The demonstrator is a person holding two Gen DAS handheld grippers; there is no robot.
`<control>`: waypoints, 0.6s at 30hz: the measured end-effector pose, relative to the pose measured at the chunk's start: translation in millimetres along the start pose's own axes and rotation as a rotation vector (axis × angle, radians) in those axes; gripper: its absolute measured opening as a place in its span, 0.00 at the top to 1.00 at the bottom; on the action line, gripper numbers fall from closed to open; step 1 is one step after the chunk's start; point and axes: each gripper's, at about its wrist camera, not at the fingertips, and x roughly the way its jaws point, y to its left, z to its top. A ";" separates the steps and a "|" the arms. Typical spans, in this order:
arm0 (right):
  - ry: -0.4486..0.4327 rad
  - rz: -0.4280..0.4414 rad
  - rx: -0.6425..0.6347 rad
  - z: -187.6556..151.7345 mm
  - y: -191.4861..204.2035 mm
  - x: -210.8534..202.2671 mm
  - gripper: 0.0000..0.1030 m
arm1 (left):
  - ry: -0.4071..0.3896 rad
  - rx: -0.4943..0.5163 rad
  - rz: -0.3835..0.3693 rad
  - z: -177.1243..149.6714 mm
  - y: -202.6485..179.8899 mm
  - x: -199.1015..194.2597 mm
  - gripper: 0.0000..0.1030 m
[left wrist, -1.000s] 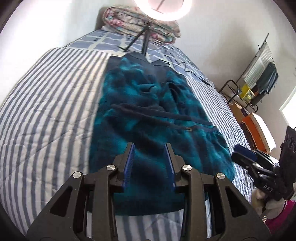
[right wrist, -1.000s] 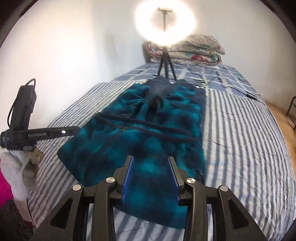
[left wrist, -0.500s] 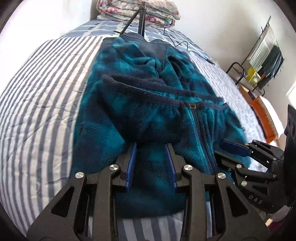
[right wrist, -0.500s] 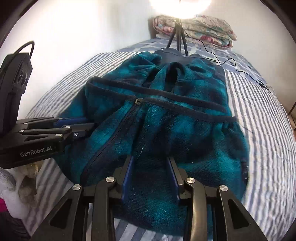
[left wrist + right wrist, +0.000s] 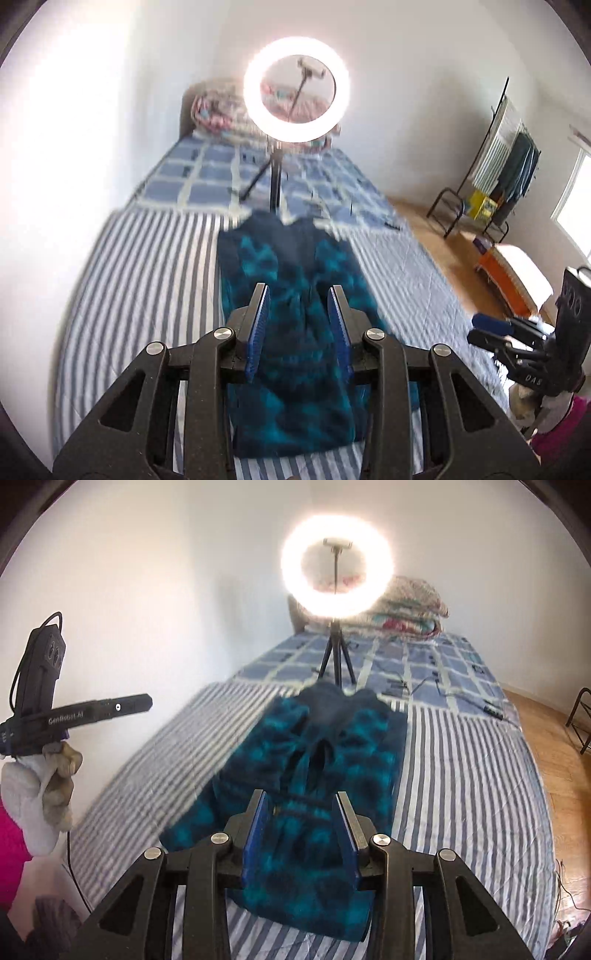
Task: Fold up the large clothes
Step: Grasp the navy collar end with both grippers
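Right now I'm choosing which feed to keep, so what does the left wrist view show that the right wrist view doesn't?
Only the left wrist view shows the clothes rack and the orange-sided bench. Only the right wrist view shows the black cables on the checked bedding. Both share the teal fleece on the striped bed, the ring light, and open left gripper and right gripper.

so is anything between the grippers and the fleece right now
Nothing visible. Both the left gripper and the right gripper hang open above the teal fleece lying on the striped bed. The ring light tripod stands beyond the garment's far end, clear of either approach.
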 end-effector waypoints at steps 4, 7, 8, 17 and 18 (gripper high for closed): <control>-0.059 -0.009 -0.021 47.4 -7.4 -17.7 0.59 | -0.076 -0.001 -0.004 57.9 1.7 -19.6 0.67; -0.093 -0.038 -0.031 76.8 -17.8 -19.9 0.56 | -0.087 0.008 -0.004 95.6 4.1 -20.1 0.67; -0.096 -0.040 -0.026 82.9 -22.5 -19.7 0.56 | -0.092 0.008 0.005 106.3 5.7 -18.8 0.67; -0.068 -0.089 0.020 134.9 -71.9 31.2 0.53 | -0.066 -0.031 0.010 158.0 33.1 26.8 0.46; -0.061 -0.095 0.028 139.6 -79.6 42.3 0.51 | -0.056 -0.037 -0.002 158.7 36.9 35.5 0.45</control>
